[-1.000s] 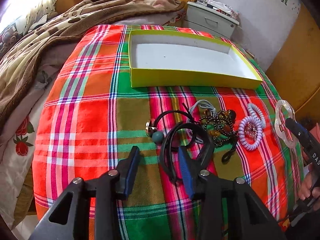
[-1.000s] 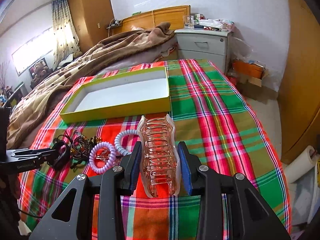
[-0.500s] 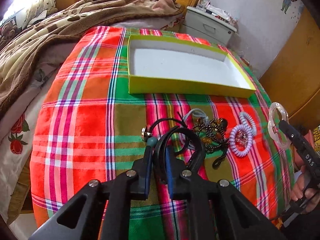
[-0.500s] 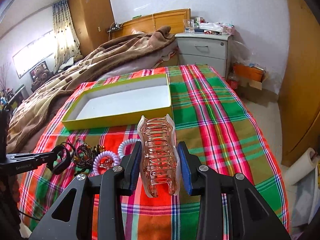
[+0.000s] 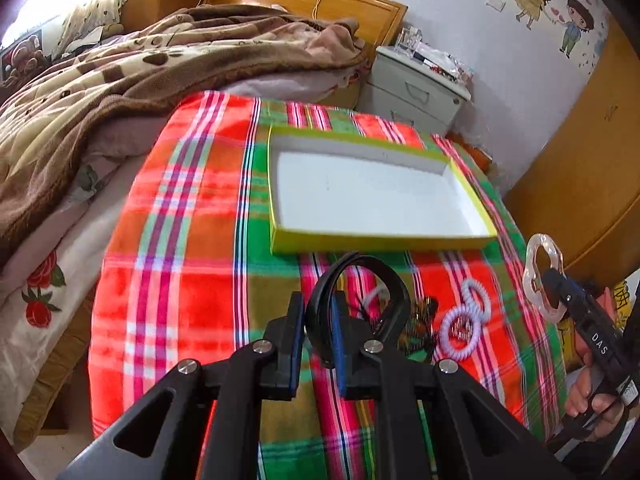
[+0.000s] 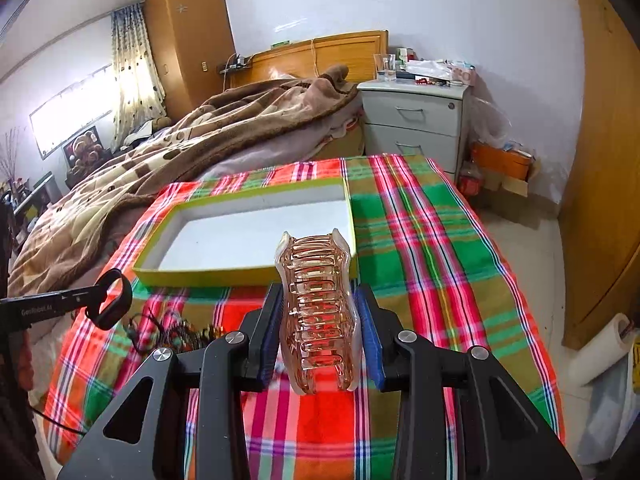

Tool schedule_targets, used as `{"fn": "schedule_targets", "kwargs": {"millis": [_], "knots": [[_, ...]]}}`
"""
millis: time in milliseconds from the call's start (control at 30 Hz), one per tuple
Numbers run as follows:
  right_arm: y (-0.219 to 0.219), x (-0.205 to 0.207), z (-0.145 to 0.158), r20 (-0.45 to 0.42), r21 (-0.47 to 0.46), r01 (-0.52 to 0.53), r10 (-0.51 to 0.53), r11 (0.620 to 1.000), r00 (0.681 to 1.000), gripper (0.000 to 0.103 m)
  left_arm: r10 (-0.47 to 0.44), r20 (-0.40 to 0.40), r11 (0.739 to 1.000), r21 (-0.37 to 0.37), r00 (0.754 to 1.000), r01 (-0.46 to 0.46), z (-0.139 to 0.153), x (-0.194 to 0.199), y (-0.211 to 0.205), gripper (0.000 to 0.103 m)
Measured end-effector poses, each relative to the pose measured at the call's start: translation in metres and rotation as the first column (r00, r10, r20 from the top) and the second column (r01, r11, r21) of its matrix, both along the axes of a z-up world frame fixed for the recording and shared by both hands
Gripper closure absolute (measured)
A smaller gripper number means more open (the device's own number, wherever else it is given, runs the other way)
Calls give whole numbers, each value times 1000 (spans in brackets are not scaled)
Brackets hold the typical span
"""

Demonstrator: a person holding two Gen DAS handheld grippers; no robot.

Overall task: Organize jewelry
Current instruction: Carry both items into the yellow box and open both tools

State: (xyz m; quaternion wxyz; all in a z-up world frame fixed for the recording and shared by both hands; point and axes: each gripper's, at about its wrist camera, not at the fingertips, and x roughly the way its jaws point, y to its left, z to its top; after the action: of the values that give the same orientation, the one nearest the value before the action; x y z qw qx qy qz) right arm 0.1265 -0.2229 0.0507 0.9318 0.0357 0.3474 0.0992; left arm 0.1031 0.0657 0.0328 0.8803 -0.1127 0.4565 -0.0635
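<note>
Two pieces held: a black band [image 5: 356, 312] in the left gripper [image 5: 316, 340], a clear pink claw clip [image 6: 316, 312] in the right gripper [image 6: 316, 336].
Black band: a looped strap pinched on one side between blue pads nearly closed together; the loop stands on edge, raised off the cloth, its long axis running away from the camera toward the tray.
Claw clip: clamped by its two sides between pads set about the clip's width apart; long axis points forward, teeth facing up, far end in front of the tray's near wall in the right wrist view.
Tray: a shallow yellow-green box [image 5: 380, 242] with a white floor, lying just beyond both held pieces.
Loose pieces: a lilac coil hair tie [image 5: 464, 320] and a dark beaded tangle [image 5: 420, 320] lie on the cloth between the grippers, short of the tray.
Surface: a red, green and pink plaid cloth [image 5: 180, 260].
Surroundings: a brown blanket [image 5: 120, 80] to the left; a pale nightstand [image 6: 416, 120] behind.
</note>
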Motion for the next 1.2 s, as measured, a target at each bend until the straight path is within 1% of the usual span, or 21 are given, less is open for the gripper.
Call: {"fn": "schedule_targets", "kwargs": {"millis": [233, 400, 467, 567, 667, 700, 767, 833, 900, 1000, 1100, 1200], "knots": [[5, 35, 8, -8, 7, -17, 17, 1000, 1000, 66, 12, 30, 1000, -6, 999, -11, 11, 31, 7, 89], [8, 66, 7, -29, 1, -27, 27, 1000, 999, 66, 20, 37, 1000, -11, 999, -20, 14, 59, 11, 89], [9, 79, 5, -40, -1, -19, 19, 1000, 999, 66, 24, 24, 999, -29, 999, -24, 11, 71, 13, 89], [11, 97, 1, -56, -15, -18, 17, 1000, 998, 66, 33, 31, 999, -6, 999, -32, 9, 85, 12, 89], [13, 116, -3, -75, -21, -21, 19, 1000, 997, 66, 33, 0, 999, -31, 999, -33, 0, 104, 13, 89], [14, 122, -4, -79, -24, -26, 24, 999, 997, 66, 41, -10, 999, -31, 999, -41, -2, 109, 13, 89], [16, 131, -6, -88, -28, -29, 26, 999, 996, 66, 41, -3, 999, -10, 999, -41, -4, 117, 12, 89], [19, 141, -10, -99, -30, -42, 39, 999, 994, 66, 44, -17, 999, -15, 999, -45, -9, 126, 13, 89], [21, 148, -14, -112, -33, -48, 44, 998, 993, 66, 48, -33, 998, -31, 998, -49, -13, 136, 14, 89], [25, 157, -21, -126, -40, -55, 50, 998, 991, 66, 50, -36, 999, -10, 998, -50, -18, 147, 13, 89], [28, 165, -25, -140, -48, -53, 46, 997, 989, 66, 42, -57, 999, -28, 997, -43, -25, 157, 12, 89], [32, 171, -29, -135, -93, -54, 41, 994, 990, 66, 50, -70, 999, -7, 996, -51, -32, 165, 10, 89]]}}
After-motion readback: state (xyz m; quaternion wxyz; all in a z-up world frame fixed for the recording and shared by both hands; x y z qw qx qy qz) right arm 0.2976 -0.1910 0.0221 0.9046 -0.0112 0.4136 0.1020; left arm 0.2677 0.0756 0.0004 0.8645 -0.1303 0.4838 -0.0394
